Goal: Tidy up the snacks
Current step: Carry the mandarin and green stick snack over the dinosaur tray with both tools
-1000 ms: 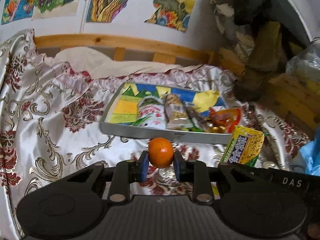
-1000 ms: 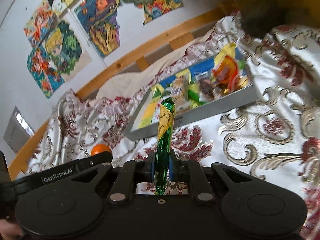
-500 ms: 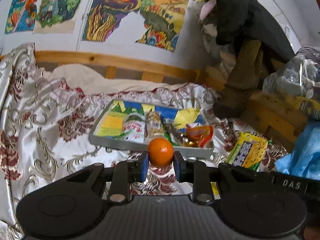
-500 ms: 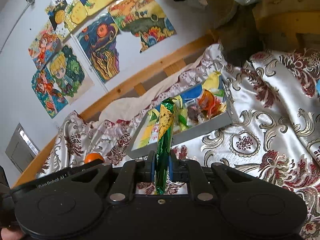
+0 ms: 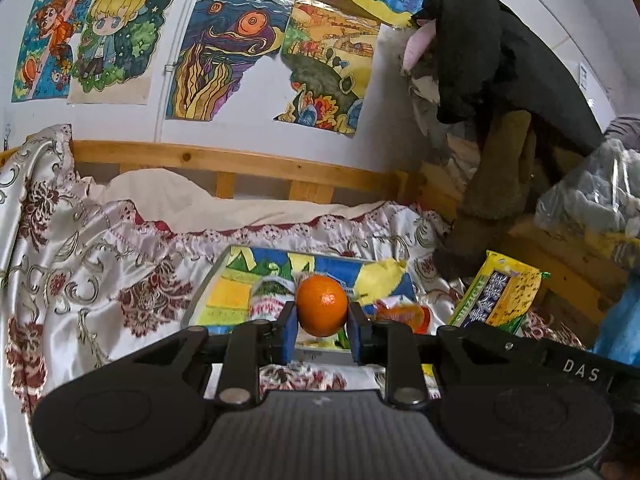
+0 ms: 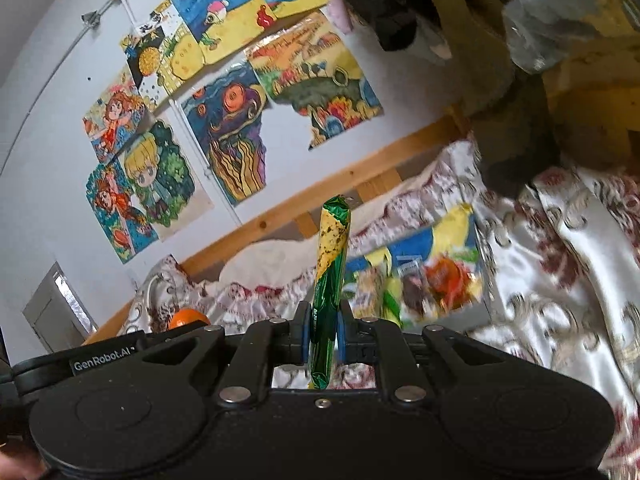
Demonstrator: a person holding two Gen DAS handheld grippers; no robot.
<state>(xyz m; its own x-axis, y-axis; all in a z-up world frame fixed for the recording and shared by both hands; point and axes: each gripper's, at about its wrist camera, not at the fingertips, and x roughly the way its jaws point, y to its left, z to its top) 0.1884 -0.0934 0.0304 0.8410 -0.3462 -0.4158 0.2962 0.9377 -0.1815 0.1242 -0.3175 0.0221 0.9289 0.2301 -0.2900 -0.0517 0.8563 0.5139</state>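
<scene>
My left gripper (image 5: 322,326) is shut on an orange mandarin (image 5: 322,305) and holds it in the air in front of the tray. My right gripper (image 6: 323,338) is shut on a green and yellow snack packet (image 6: 330,276) that stands upright between the pads. That packet also shows in the left wrist view (image 5: 500,296), at the right. The shallow grey tray (image 5: 204,296) with a colourful drawing inside lies on the bed and holds several snack packets (image 6: 424,284). The mandarin shows in the right wrist view (image 6: 186,317) at the lower left.
A patterned satin bedspread (image 5: 80,280) covers the bed. A wooden bed rail (image 5: 224,160) runs behind it, below a wall of drawings. A dark plush toy (image 5: 492,80) and a plastic bag (image 5: 596,196) sit at the right on wooden boards.
Both grippers have risen and tilted up, so the tray sits lower and farther in both views and more wall shows. Both keep their hold.
</scene>
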